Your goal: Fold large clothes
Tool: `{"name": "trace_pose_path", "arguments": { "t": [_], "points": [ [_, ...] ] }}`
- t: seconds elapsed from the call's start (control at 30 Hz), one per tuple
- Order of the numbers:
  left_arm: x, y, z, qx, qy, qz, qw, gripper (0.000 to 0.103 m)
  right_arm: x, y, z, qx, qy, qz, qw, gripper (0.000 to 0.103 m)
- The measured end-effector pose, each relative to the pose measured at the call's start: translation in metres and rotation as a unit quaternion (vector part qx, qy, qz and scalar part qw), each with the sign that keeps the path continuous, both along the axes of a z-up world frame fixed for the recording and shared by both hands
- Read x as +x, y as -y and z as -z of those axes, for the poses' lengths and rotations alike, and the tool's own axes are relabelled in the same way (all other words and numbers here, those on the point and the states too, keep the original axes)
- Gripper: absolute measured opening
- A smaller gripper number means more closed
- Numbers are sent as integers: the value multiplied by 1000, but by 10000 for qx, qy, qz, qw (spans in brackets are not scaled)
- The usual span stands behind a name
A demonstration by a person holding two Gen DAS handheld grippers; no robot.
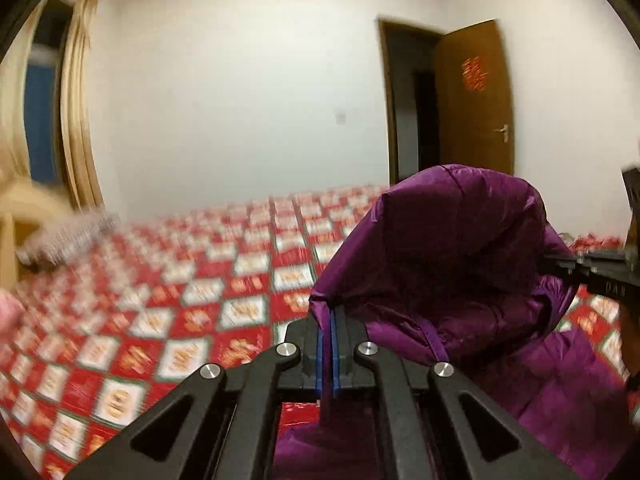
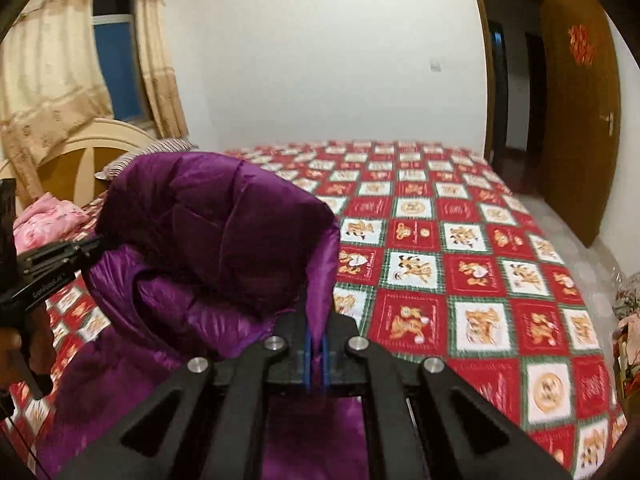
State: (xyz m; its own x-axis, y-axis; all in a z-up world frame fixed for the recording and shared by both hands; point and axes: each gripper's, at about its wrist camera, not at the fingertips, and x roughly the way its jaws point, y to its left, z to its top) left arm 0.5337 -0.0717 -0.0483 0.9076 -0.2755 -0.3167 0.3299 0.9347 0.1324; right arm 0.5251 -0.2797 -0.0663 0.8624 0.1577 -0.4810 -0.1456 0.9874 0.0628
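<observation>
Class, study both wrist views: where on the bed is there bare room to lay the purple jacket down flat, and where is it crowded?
The broad free patch is the checked bedspread from the purple jacket to the bed's edge towards the wooden door. The headboard end is crowded: a striped pillow and pink bedding lie there.

Purple jacket (image 2: 208,216); red-white checked bedspread (image 2: 460,264)

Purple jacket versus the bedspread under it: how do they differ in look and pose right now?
The purple jacket is plain and shiny; the bedspread is patterned in red and white squares with cartoon pictures. The jacket is lifted and bunched, pinched by both the left claw and right claw; the bedspread lies flat.
</observation>
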Motion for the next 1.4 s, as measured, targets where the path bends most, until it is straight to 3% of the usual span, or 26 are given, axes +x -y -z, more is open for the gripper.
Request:
{"name": "trace_pose_path", "arguments": {
  "t": [0.13, 0.27, 0.37, 0.43, 0.47, 0.5, 0.53, 0.6, 0.73, 0.9, 1.03, 1.13, 1.23, 1.4],
  "points": [
    [-60, 7, 21, 349, 511, 60, 9981, 3, -42, -11, 15, -314, 301, -243, 9988, 7],
    [-100, 12, 53, 1096, 490, 365, 9921, 4, -67, -4, 43, -503, -54, -338, 9981, 7],
    [-111, 0, 80, 1620, 199, 418, 9857, 8, -86, 6, 59, -515, -448, -511, 9964, 7],
    [-109, -13, 92, 1773, -27, 325, 9836, 28, -99, 12, 65, -517, -642, -607, 9947, 11],
    [-107, -24, 98, 1854, -162, 162, 9824, 55, -105, 14, 67, -508, -793, -703, 9931, 14],
    [-106, -31, 101, 1871, -217, 64, 9821, 81, -112, 14, 69, -520, -905, -786, 9914, 24],
    [-106, -42, 103, 1835, -229, -55, 9827, 87, -120, 14, 70, -572, -957, -820, 9904, 38],
    [-107, -56, 104, 1757, -287, -117, 9840, 89, -131, 15, 73, -700, -988, -799, 9894, 46],
    [-103, -68, 95, 1482, -539, -329, 9869, 89, -133, 17, 70, -865, -1030, -483, 9897, 43],
    [-86, -47, 56, 303, -771, -832, 9931, 89, -117, 9, 42, -48, -816, -295, 9962, 35],
    [-68, -3, 44, -64, -1017, -819, 9914, 90, -92, -29, 35, 234, -739, -237, 9967, 35],
    [-62, 31, 56, 180, -1095, -803, 9906, 90, -76, -50, 57, 355, -950, -210, 9946, 35],
    [-55, 55, 89, 907, -1181, -960, 9842, 90, -73, -62, 84, 239, -1156, -152, 9929, 35],
    [-46, 48, 126, 859, -1659, -1034, 9769, 90, -75, -55, 111, 292, -1345, 3, 9905, 35]
  ]
}}
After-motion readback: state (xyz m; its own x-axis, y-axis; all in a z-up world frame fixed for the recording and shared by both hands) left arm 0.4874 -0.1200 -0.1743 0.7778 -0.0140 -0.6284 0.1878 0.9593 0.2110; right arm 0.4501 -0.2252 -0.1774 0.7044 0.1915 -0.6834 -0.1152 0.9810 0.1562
